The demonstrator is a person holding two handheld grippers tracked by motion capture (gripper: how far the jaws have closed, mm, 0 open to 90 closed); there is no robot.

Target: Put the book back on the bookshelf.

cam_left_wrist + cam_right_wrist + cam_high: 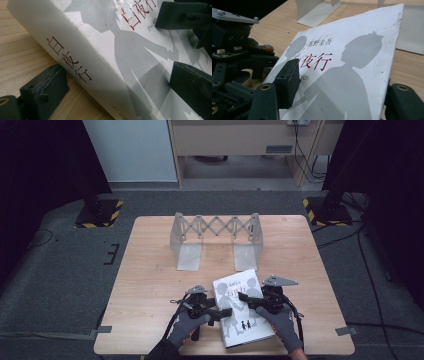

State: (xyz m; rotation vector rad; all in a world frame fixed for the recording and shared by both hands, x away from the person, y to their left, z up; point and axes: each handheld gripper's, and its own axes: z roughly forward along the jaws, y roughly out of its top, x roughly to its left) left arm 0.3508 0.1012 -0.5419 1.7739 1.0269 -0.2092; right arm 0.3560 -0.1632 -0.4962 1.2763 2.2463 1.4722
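A white book (248, 322) with grey silhouettes and red title characters lies near the table's front edge. My left gripper (225, 312) comes in from the left across its spine (72, 62). One jaw sits low against the spine's bottom edge and the other rests on the front cover, so it looks shut on the book. My right gripper (245, 297) reaches over the cover from the right. In the right gripper view its jaws (344, 80) stand apart around the book (362, 50), one pad hovering over the cover and the other beyond the book's edge.
An expandable grey metal book rack (217, 227) stands toward the back of the wooden table (150, 285), its two flat base plates (317, 12) pointing at the book. Gloved hands hold both grippers, with cables trailing off the front edge.
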